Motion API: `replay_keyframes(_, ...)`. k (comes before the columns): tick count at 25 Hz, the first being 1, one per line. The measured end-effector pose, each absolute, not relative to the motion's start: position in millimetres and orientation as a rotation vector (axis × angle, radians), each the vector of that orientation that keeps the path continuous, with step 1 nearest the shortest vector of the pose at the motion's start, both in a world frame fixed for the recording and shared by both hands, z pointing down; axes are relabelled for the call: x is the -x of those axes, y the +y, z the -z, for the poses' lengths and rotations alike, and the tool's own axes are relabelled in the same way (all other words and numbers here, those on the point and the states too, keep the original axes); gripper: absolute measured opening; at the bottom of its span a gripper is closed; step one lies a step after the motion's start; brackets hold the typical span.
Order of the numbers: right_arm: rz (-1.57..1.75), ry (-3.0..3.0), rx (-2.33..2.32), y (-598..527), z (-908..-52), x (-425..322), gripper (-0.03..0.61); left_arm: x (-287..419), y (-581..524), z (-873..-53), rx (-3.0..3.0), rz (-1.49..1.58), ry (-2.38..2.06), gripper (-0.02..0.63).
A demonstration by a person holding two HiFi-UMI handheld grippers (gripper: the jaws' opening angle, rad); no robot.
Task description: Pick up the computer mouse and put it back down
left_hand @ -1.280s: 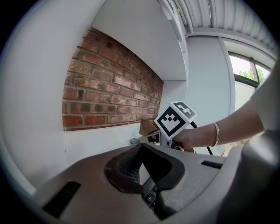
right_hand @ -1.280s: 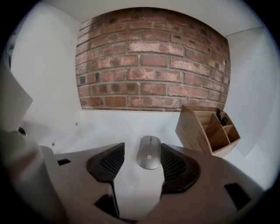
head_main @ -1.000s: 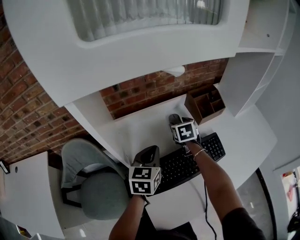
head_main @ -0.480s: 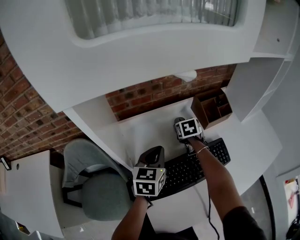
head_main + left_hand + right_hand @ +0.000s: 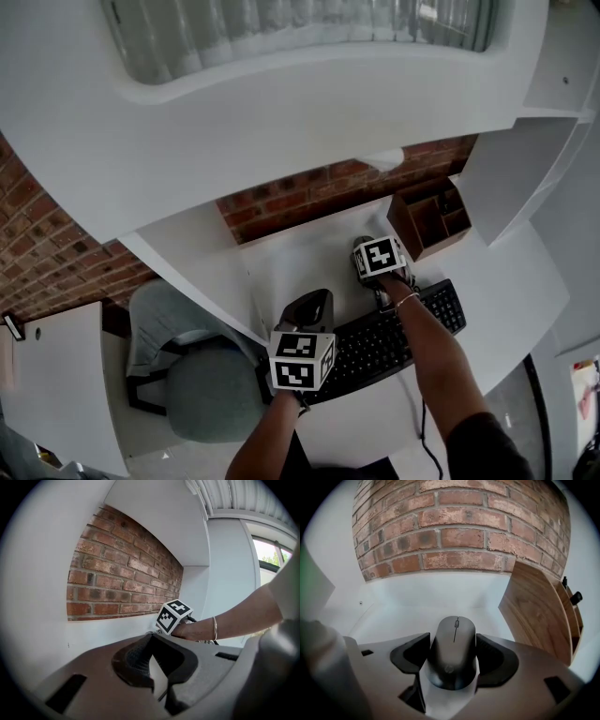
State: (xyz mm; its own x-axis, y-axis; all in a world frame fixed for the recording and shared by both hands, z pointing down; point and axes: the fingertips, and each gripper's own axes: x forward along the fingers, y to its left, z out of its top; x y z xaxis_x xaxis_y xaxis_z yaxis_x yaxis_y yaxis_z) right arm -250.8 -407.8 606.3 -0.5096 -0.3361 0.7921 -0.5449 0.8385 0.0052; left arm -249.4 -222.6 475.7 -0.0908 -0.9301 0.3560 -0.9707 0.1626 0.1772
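wooden organizer (image 5: 534,611) near mouse (image 5: 453,653); dark items (image 5: 575,597) inside

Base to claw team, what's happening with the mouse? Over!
Left claw shut, empty. Right claw opening, straddling the computer mouse, which sits on the desk. Wooden organizer beside it, apart, not blocking.

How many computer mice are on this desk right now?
1. The computer mouse lies on the white desk between the opening jaws of the right gripper, left of the wooden organizer. No other shows, though parts of the desk are hidden.
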Motion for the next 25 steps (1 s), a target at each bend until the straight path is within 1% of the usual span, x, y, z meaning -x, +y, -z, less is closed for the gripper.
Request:
replay_keyframes(15,-0.339,-2.175,-0.655,-409,-605,251,0.287,251,-231,-481,-1.793,-0.160,-2.043,0.009)
replay_keyframes(25,-0.293,-2.288,-0.635,-400,-569,253,0.287,255,-228,-475,-1.784,-0.145,-2.062,0.009)
